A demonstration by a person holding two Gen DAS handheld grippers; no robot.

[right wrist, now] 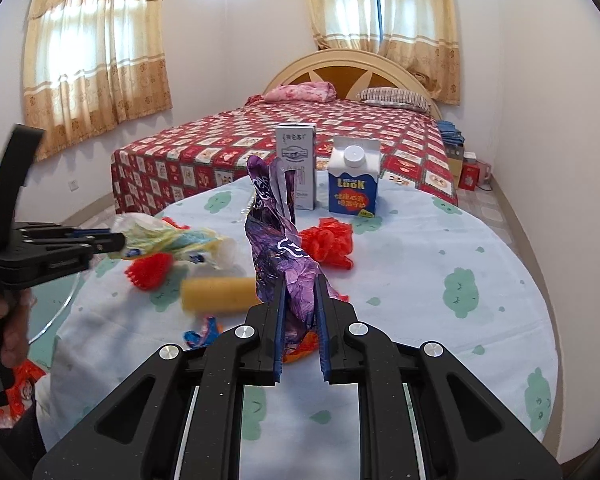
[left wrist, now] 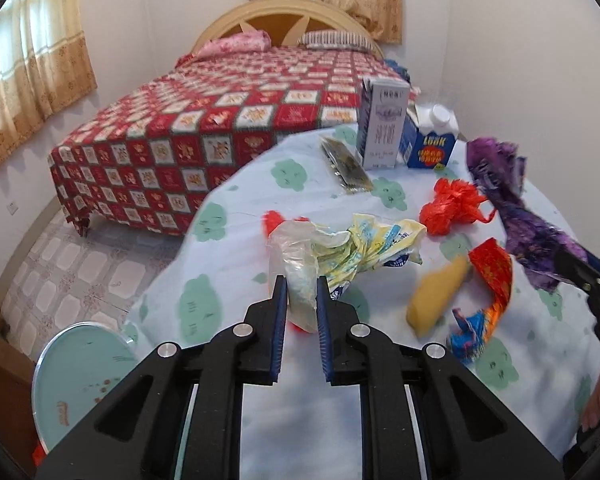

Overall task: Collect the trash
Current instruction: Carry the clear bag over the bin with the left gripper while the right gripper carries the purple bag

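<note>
My left gripper (left wrist: pixel 302 286) is shut on a clear plastic bag (left wrist: pixel 296 264) bunched with a yellow printed wrapper (left wrist: pixel 372 246), held above the round table (left wrist: pixel 228 320). It also shows at the left of the right wrist view (right wrist: pixel 116 242). My right gripper (right wrist: pixel 300 284) is shut on a crumpled purple wrapper (right wrist: pixel 278 240), which shows at the right of the left wrist view (left wrist: pixel 512 200). On the table lie a red plastic bag (left wrist: pixel 452 208), a yellow roll (left wrist: pixel 436 292), a red and blue wrapper (left wrist: pixel 488 300) and a red scrap (right wrist: pixel 150 270).
Two cartons, a tall white one (left wrist: pixel 384 124) and a blue one (left wrist: pixel 430 140), stand at the table's far edge beside a flat dark packet (left wrist: pixel 346 166). A bed (left wrist: pixel 220 120) stands beyond. A glass-topped stool (left wrist: pixel 80 372) stands by the table's left side.
</note>
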